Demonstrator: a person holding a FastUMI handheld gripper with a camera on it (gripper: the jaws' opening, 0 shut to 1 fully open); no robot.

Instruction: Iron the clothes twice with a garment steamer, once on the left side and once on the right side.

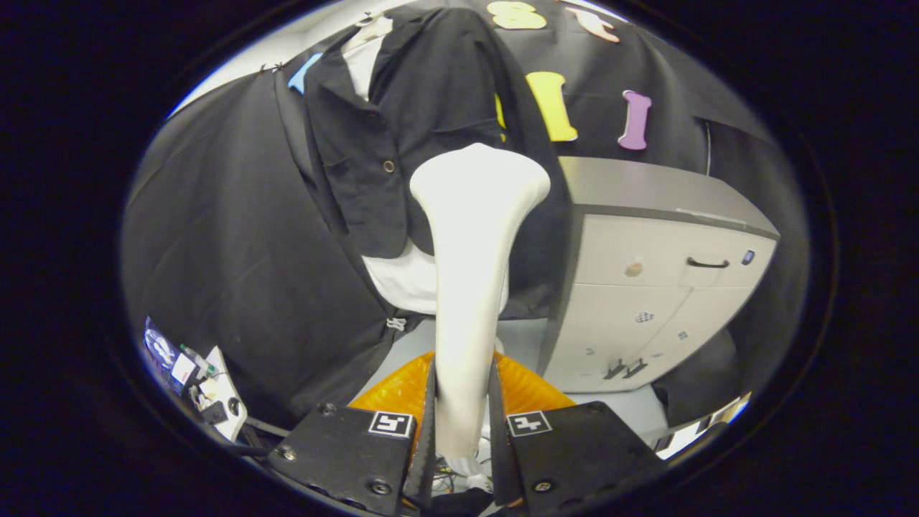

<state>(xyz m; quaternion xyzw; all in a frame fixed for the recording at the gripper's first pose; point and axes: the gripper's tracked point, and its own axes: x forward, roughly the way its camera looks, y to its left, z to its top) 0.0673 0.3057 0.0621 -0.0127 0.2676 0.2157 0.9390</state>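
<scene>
The gripper (463,424) is clenched on the white, smooth-bodied garment steamer (470,287); both fingers press against the lower part of its handle, one on each side; the steamer rises straight ahead from between the fingers and flares into a broad, flat-topped head.

The black short jacket with a brass-coloured button (402,122) hangs over a white undershirt (398,276) directly beyond the steamer head; the head lies near the jacket's lower front, roughly at the hem beside the button; whether the head touches the cloth cannot be told. A grey-topped cabinet with pale drawers (646,266) stands beyond the fingers, beside the jacket on its right; an orange ribbed object (398,391) lies just ahead of the fingers, below the steamer.

Judged from this position, the step in hand is a pass along one side of the jacket front.

Procedure for a good pass:
- Keep the head face flat to the cloth; avoid tilting it onto one edge.
- Travel along the panel in one steady line; do not dwell at the button.
- Hold the grip firm; a smooth handle may rotate between the fingers.
- Keep clear of the cabinet edge when working the side nearest it.
- Treat one side, then the other.
</scene>
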